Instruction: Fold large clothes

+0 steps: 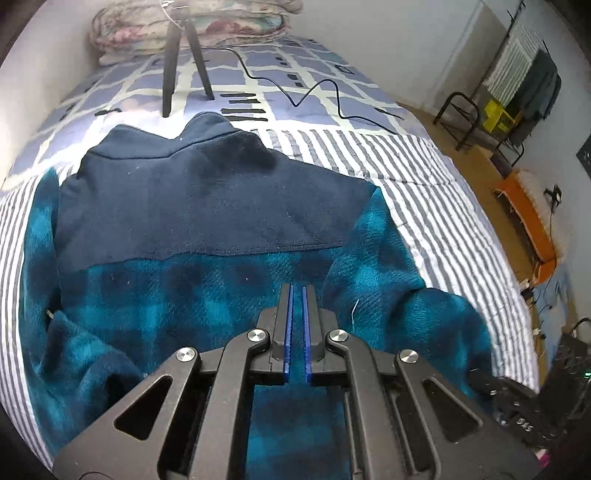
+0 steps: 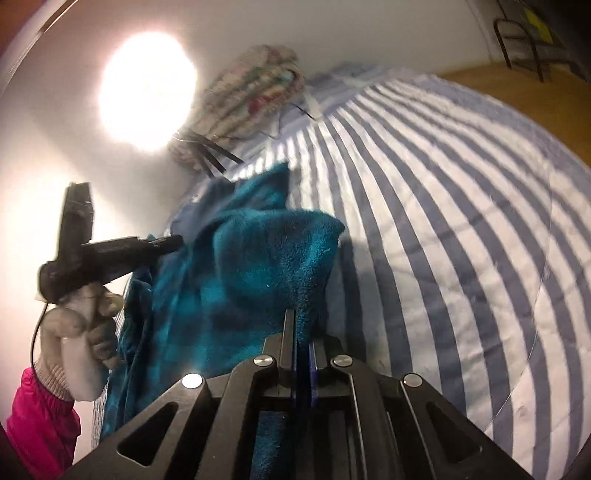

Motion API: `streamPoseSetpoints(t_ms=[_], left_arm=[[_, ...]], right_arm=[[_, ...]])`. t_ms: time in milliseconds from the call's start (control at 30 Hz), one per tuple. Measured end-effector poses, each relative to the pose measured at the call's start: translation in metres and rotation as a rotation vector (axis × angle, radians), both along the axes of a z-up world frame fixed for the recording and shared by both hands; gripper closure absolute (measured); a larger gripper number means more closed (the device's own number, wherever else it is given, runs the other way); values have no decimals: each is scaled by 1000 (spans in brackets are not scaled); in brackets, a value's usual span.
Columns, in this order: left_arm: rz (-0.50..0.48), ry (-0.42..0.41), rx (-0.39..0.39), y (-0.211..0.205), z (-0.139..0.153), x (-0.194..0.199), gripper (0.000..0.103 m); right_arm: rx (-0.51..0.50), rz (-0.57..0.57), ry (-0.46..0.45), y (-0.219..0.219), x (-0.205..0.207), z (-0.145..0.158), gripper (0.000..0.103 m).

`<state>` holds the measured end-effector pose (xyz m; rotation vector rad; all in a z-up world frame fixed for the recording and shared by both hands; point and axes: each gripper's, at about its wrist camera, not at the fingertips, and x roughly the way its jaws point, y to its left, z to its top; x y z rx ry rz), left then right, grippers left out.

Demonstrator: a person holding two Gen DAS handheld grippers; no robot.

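A fleece jacket, navy at the shoulders and teal plaid below, lies back-up on the striped bedspread, collar toward the far end. My left gripper hovers just above its lower back, jaws nearly together with a thin gap and nothing between them. In the right wrist view my right gripper is shut on a teal fold of the jacket, lifted off the bed. The left gripper shows there at the left, held by a gloved hand.
A black tripod and a black cable stand on the patterned sheet beyond the collar. Folded quilts lie at the bed's head. Right of the bed are wooden floor, a black rack and an orange bench.
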<state>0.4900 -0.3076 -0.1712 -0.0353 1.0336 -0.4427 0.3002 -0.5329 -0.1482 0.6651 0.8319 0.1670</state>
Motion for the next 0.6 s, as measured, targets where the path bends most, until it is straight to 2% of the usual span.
streamPoseSetpoints(t_ms=[33,67,100,333,467,533,567,600], left_arm=[[-13,-11,-2,2,6,-6,101],[-26,-21,-8,3,13,-14,101],[-49,-31,-25,6,23,-25,101],[-184,-98,-123,32,95,-128,101],[-233,-140,-137,55,132,-191,101],[-250,-162,-146,70,150,-224,100],[-256,-170,-152,77,157,-239,99],[-259,-175,-157,85,163,-251,91]], right_arm=[[25,4,-6,-3,-2,2,91],[42,0,-12,-7,-6,6,80],[54,-2,-23,-10,-11,11,74],[81,48,-80,-11,-71,69,72],[55,99,-88,5,-119,110,72],[50,117,-92,15,-138,126,68],[43,126,-87,22,-154,135,67],[38,132,-81,28,-162,140,64]])
